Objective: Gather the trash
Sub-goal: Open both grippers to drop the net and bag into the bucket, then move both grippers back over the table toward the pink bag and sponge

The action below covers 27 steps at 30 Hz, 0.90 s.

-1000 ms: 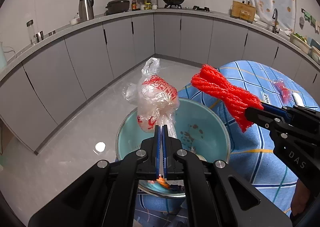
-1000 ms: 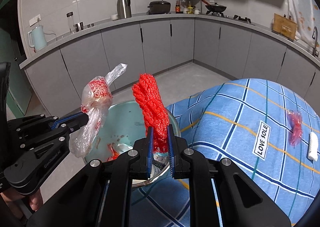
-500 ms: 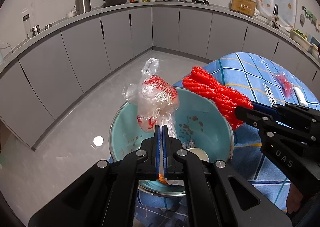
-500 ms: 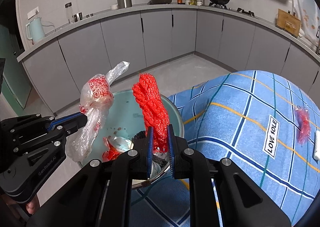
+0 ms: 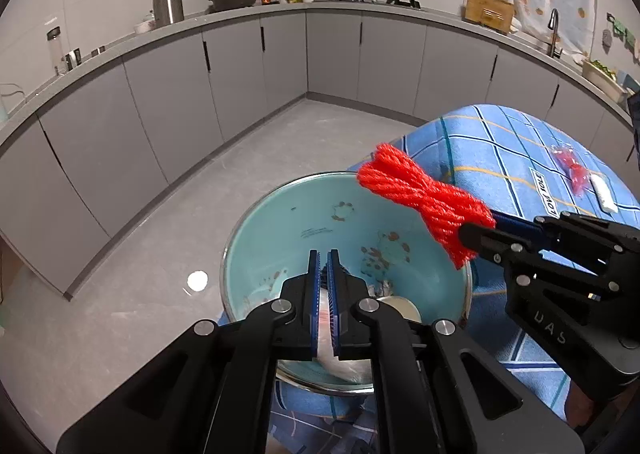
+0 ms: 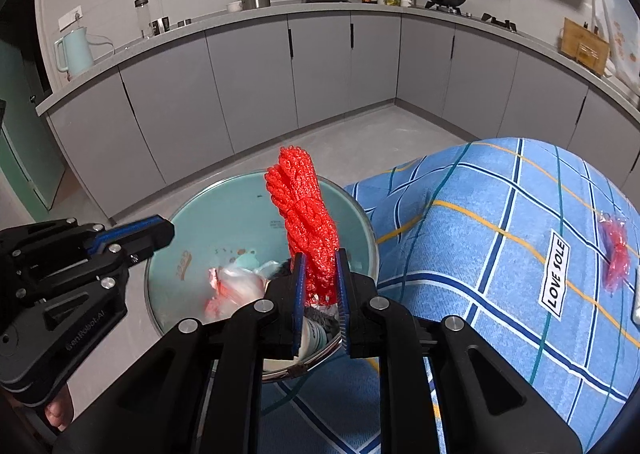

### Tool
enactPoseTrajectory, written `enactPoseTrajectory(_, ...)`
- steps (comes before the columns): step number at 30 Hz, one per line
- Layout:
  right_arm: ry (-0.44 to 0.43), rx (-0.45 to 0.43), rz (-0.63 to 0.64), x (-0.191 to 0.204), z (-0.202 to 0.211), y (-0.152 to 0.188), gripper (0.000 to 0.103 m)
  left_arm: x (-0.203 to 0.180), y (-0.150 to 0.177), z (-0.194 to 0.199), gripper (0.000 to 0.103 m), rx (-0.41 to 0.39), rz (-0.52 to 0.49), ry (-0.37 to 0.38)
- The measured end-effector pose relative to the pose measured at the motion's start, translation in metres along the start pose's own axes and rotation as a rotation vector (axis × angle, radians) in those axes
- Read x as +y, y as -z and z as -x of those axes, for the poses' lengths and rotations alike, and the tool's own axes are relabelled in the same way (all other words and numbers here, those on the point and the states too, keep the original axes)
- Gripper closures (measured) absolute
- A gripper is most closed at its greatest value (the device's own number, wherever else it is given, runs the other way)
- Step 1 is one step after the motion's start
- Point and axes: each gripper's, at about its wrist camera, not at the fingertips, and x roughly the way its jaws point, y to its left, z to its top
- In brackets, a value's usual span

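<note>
Kitchen setting: grey cabinets along the walls, grey floor, blue checked tablecloth (image 6: 500,254) on a table at right.

Item 1, red mesh bundle (image 6: 308,230): one, upright, pinched at its lower end in the right gripper (image 6: 320,286), whose jaws have just been easing apart though the pads touch the mesh on both sides. It hangs directly above the bin.

Item 2, teal bin (image 5: 280,226): one, round, standing beside the table edge. Contents: one crumpled clear plastic bag with red print (image 6: 236,286), plus pale scraps too jumbled to count.

Item 3, left gripper (image 5: 324,286): jaws parted by only a narrow slit, nothing between them, poised over the bin; the bag lies below it.

Item 4, remaining on the cloth: one small red wrapper (image 6: 616,254) and one white piece (image 5: 604,194) just beside it, well apart from the bin.

Risks, as judged: the springy mesh could snag on a ridged pad when let go and cling; it could catch the rim and tip onto the floor.
</note>
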Motion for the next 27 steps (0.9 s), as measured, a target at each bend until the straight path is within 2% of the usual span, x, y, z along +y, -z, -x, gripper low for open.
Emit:
enactPoseTrajectory(2, -0.015, -0.004, -0.011, -0.002, -0.001, 0.000, 0.076, 0.002, 0.000, 0.000, 0.095, 0.002, 0.004, 0.000)
enactPoseTrajectory(3, -0.007, -0.003, -0.014, -0.003, -0.002, 0.001, 0.076, 0.003, -0.001, 0.000, 0.092, 0.000, 0.006, -0.006)
enactPoseTrajectory(5, -0.004, -0.002, -0.025, -0.006, -0.003, 0.002, 0.075, 0.006, -0.001, 0.001, 0.078, -0.006, 0.011, -0.020)
enactPoseTrajectory(6, -0.004, -0.001, -0.030, -0.007, -0.003, 0.003, 0.073, 0.007, -0.001, 0.001, 0.075, -0.010, 0.012, -0.026)
enactPoseTrajectory(8, -0.008, -0.003, -0.036, -0.009, -0.002, 0.004, 0.061, 0.009, -0.001, 0.002, 0.058, -0.016, 0.016, -0.035)
enactPoseTrajectory(12, -0.016, -0.008, -0.042, -0.010, -0.001, 0.005, 0.061, 0.011, -0.002, 0.003, 0.056, -0.020, 0.018, -0.049)
enactPoseTrajectory(16, -0.015, -0.010, -0.051, -0.011, 0.003, 0.006, 0.058, 0.013, -0.002, 0.004, 0.042, -0.025, 0.021, -0.055)
enactPoseTrajectory(21, -0.010, -0.013, -0.056, -0.013, 0.007, 0.008, 0.056, 0.014, -0.002, 0.005, 0.035, -0.028, 0.023, -0.060)
enactPoseTrajectory(27, -0.005, -0.024, -0.058, -0.018, 0.014, 0.010, 0.050, 0.013, -0.004, 0.007, 0.032, -0.030, 0.017, -0.059)
